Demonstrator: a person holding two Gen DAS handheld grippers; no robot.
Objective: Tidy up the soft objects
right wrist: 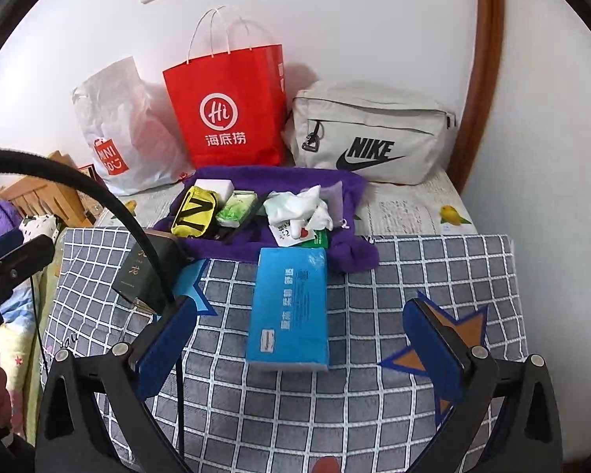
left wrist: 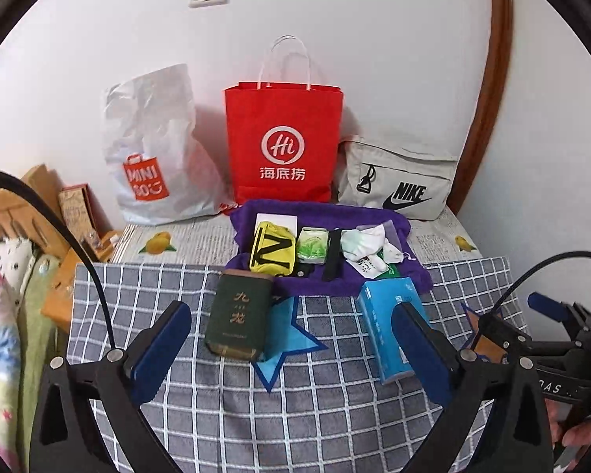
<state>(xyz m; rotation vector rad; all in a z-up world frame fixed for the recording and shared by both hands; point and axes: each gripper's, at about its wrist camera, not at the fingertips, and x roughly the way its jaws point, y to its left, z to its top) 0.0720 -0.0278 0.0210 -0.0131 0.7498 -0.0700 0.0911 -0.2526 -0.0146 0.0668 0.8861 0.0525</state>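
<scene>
Left wrist view
Left gripper [left wrist: 291, 349]: fingers spread wide, nothing between them, hovering above the checked cloth [left wrist: 335, 406].
Right gripper [left wrist: 547, 311]: seen side-on at the right edge; I cannot tell from here how its fingers stand.
Bags: three against the wall, a white plastic bag [left wrist: 153, 149], a red paper bag [left wrist: 283, 142] and a grey zip bag [left wrist: 398, 183], in that order left to right.
Purple towel [left wrist: 335, 280]: one, spread in front of the red bag, at the far edge of the checked cloth.
On the towel: one yellow pouch [left wrist: 274, 250], one green packet [left wrist: 313, 246], one black strap [left wrist: 332, 254], one bundle of white socks [left wrist: 368, 246].
Tissue pack [left wrist: 382, 327]: one, blue, on the checked cloth just in front of the towel; long axis runs from near to far, the far end leaning slightly left.
Green tin [left wrist: 238, 315]: one, left of the tissue pack, long axis also near to far.

Right wrist view
Right gripper [right wrist: 299, 341]: fingers wide apart, gripping nothing.
Left gripper [right wrist: 15, 256]: only partly visible at the left edge.
Tissue pack [right wrist: 289, 307]: lies flat, centred ahead between the two fingers, touching neither; long axis points away toward the towel [right wrist: 350, 254], its far end meeting the towel's edge.
Green tin [right wrist: 147, 272]: partly hidden behind a black cable.
Stars on the cloth [right wrist: 335, 414]: two, one blue [right wrist: 197, 291], one orange [right wrist: 445, 339].
</scene>
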